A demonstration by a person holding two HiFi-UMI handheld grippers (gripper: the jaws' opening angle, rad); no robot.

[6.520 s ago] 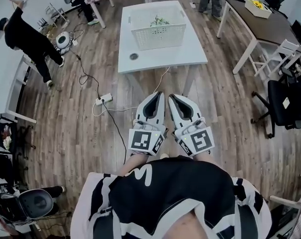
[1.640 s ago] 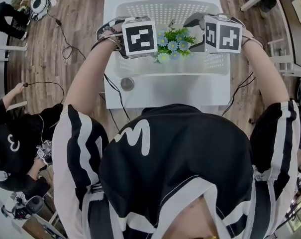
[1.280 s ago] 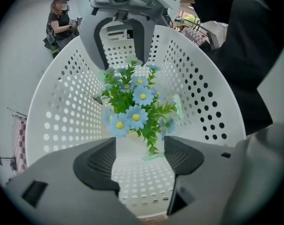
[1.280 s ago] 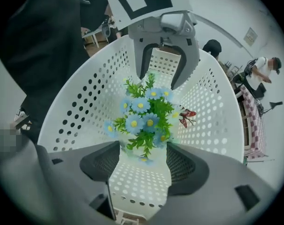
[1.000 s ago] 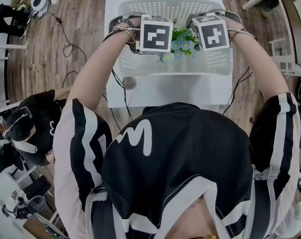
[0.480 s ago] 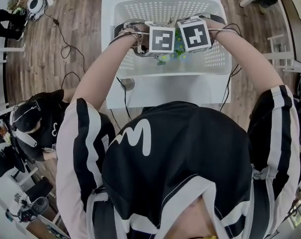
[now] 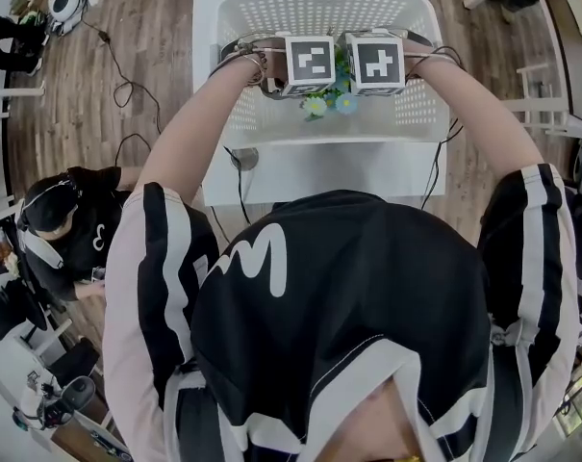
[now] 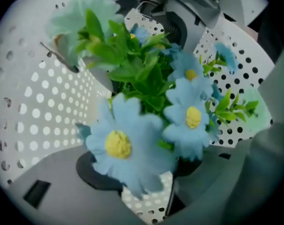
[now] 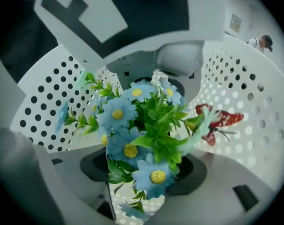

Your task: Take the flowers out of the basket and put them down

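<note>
A bunch of blue daisies with green leaves (image 7: 329,104) stands inside the white perforated basket (image 7: 411,114) on the table. Both grippers reach down into the basket and face each other across the bunch. My left gripper (image 7: 319,89) has the flowers (image 8: 146,125) between its jaws, which are closing; its pads (image 8: 97,175) still stand apart from the blossoms. My right gripper (image 7: 360,87) is open around the flowers (image 9: 132,149) from the other side. A red butterfly ornament (image 9: 221,121) sticks out of the bunch. The stems are hidden.
The basket takes up most of the white table (image 7: 319,176), with a bare strip at the near edge holding a small round grey fitting (image 7: 242,158). A person in black (image 7: 50,229) crouches on the wooden floor at the left. Cables (image 7: 127,85) trail there.
Both grippers have come together from either side of the bunch and dropped lower into the basket. The marker cubes now sit side by side over the flowers.
</note>
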